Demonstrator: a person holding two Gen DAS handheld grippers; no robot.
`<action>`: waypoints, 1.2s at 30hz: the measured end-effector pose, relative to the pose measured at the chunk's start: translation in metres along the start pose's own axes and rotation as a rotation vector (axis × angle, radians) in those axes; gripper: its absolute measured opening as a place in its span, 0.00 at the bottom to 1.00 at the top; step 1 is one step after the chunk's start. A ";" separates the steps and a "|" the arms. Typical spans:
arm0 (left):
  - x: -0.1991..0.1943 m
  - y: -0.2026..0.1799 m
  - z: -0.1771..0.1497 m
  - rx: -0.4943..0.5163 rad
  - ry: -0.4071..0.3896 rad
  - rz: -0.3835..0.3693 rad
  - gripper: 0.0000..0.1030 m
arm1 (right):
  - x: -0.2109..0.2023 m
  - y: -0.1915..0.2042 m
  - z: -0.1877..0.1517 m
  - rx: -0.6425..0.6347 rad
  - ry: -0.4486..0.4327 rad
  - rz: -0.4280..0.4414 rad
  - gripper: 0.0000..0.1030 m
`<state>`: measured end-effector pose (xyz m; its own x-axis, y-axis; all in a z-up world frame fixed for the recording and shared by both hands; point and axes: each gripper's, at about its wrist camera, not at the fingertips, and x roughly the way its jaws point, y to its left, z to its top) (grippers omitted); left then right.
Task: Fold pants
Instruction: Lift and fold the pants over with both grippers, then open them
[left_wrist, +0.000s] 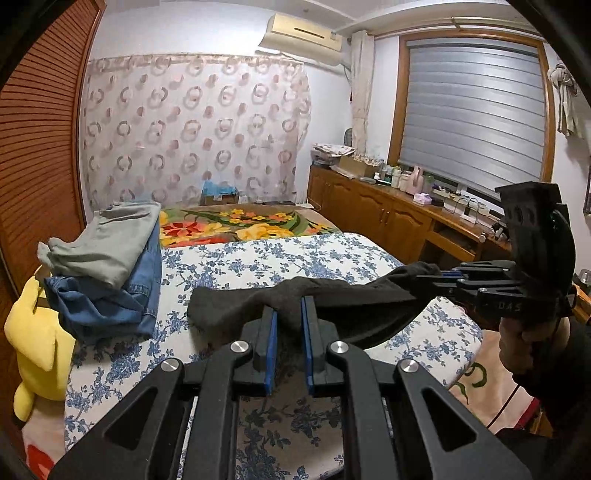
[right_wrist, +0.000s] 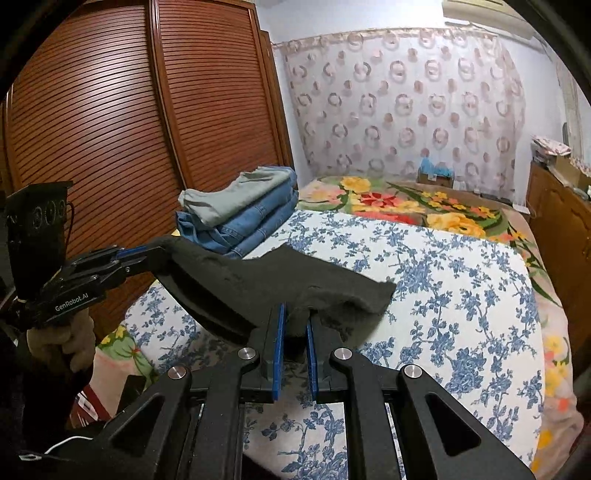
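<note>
Dark charcoal pants hang lifted above the blue-flowered sheet, stretched between both grippers. My left gripper is shut on one end of the cloth, which bunches between its blue pads. In the same view my right gripper comes in from the right, shut on the other end. From the right wrist view, the pants sag between my right gripper, shut on the cloth, and my left gripper at the left. One loose end droops onto the sheet.
A stack of folded blue jeans with grey pants on top lies at the bed's left edge, by a yellow plush toy. A floral blanket covers the far end. Slatted wardrobe doors stand left, a wooden cabinet right.
</note>
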<state>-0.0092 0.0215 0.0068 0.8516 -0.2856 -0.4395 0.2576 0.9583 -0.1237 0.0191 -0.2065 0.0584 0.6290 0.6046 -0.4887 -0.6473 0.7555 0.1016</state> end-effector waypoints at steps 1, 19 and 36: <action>0.001 0.000 0.000 0.002 0.000 0.000 0.12 | -0.001 0.000 0.000 -0.002 -0.003 -0.001 0.10; 0.078 0.027 0.011 0.003 0.085 0.067 0.13 | 0.096 -0.027 0.030 0.029 0.091 -0.075 0.10; 0.109 0.047 0.001 -0.020 0.151 0.119 0.13 | 0.148 -0.034 0.039 0.027 0.156 -0.091 0.10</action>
<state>0.0961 0.0351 -0.0457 0.7968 -0.1669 -0.5807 0.1485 0.9857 -0.0796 0.1512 -0.1329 0.0161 0.6086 0.4884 -0.6253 -0.5773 0.8132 0.0733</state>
